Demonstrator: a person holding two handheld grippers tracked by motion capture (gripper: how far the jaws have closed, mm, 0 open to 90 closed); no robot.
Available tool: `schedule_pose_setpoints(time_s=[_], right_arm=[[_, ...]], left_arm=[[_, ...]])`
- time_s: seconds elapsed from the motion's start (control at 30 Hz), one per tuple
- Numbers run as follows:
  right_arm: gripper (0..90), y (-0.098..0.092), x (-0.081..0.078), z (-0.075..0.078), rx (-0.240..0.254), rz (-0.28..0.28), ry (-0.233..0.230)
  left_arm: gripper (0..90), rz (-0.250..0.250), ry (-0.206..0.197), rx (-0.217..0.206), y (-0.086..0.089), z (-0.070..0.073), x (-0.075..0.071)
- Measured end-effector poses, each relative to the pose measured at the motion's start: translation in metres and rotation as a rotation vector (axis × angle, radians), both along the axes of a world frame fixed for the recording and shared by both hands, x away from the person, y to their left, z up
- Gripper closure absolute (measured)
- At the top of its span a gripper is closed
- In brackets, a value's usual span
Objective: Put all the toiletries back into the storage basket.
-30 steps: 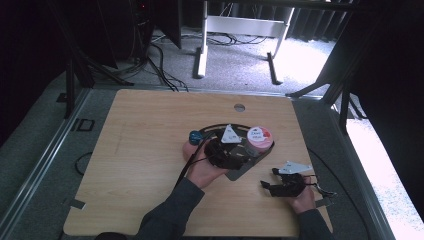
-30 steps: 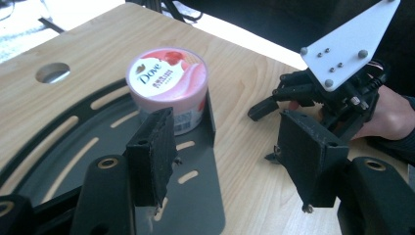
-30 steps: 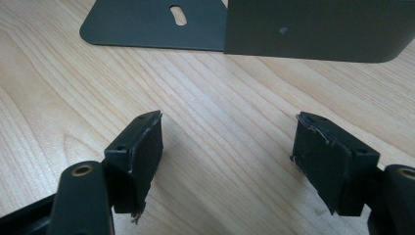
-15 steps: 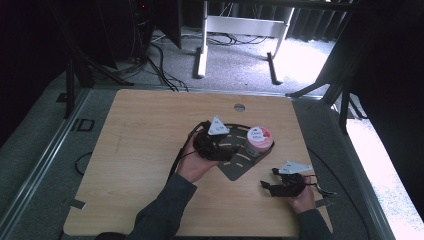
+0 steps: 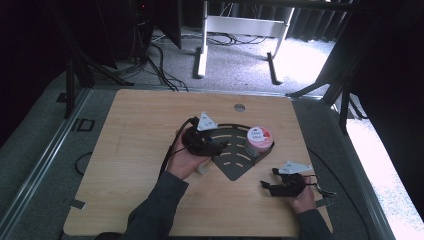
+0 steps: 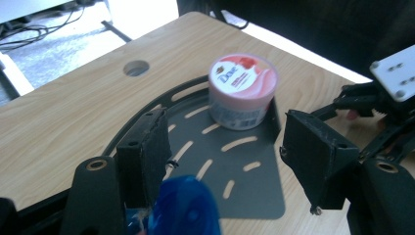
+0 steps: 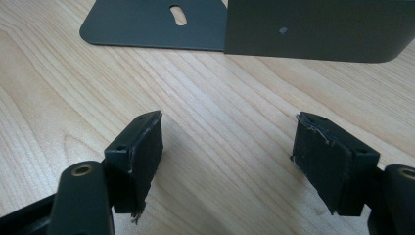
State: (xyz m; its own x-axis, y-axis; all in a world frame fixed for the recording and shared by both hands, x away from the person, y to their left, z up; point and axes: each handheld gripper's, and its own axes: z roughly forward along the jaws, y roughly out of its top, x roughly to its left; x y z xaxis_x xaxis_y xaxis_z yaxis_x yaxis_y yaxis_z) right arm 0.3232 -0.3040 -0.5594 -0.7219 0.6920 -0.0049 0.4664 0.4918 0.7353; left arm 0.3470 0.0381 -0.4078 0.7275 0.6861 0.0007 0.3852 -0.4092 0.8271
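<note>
Wood table (image 5: pixel 150 125) took up most of the high view, w/ a dark fan-shaped slotted tray (image 5: pixel 235 167) lying flat near its middle-right. Left gripper (image 6: pixel 225 125) hung over the tray's left part, aimed across it at the jar. Its jaws had just been opening and stood wide, pads pressing on nothing. Right gripper (image 7: pixel 227 122) lay low over bare wood just off the tray's corner, jaws spread, nothing btwn them. Pink jar (image 6: pixel 242 90) stood upright on the tray's far right corner, against the raised side wall, lid on, well apart from both grippers. Prob. light, stiff plastic w/ a smooth, slick wall. Best hold looks like across the round body below the lid, pads on opposite sides, approx. mid-height so it won't tip. Blue rounded thing (image 6: pixel 183 205) sat low by the left jaw's base, too blurred to ID. Couldn't tell if it touched that pad.
</note>
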Motion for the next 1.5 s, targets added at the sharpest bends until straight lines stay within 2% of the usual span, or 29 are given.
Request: schedule_pose_setpoints(time_s=[0.1, 0.2, 0.33, 0.47, 0.77, 0.93, 1.07, 1.2, 1.3, 1.5], right_arm=[[26.6, 0.0, 0.0, 0.0, 0.0, 0.0, 0.0], [26.6, 0.0, 0.0, 0.0, 0.0, 0.0, 0.0], [26.6, 0.0, 0.0, 0.0, 0.0, 0.0, 0.0], [26.6, 0.0, 0.0, 0.0, 0.0, 0.0, 0.0], [26.6, 0.0, 0.0, 0.0, 0.0, 0.001, 0.0], [26.6, 0.0, 0.0, 0.0, 0.0, 0.002, 0.0], [26.5, 0.0, 0.0, 0.0, 0.0, 0.002, 0.0], [26.5, 0.0, 0.0, 0.0, 0.0, 0.002, 0.0], [26.6, 0.0, 0.0, 0.0, 0.0, 0.002, 0.0], [26.6, 0.0, 0.0, 0.0, 0.001, 0.002, 0.001]], left_arm=[[35.0, 0.017, 0.003, 0.018, 0.004, -0.001, 0.0], [36.8, 0.017, 0.005, 0.021, 0.008, -0.004, -0.001], [38.2, 0.018, 0.009, 0.057, 0.01, -0.007, -0.001], [41.0, 0.019, 0.015, 0.072, 0.01, -0.011, -0.001], [53.4, 0.019, 0.011, 0.099, 0.014, -0.014, -0.002], [56.5, -0.006, 0.029, 0.068, 0.017, -0.015, 0.0], [56.9, -0.049, 0.058, 0.039, 0.018, -0.015, 0.0], [57.0, -0.062, 0.064, 0.038, 0.016, -0.015, -0.001], [56.7, -0.062, 0.059, 0.055, 0.014, -0.014, -0.002], [49.6, -0.057, 0.077, 0.131, 0.006, -0.022, -0.002]])
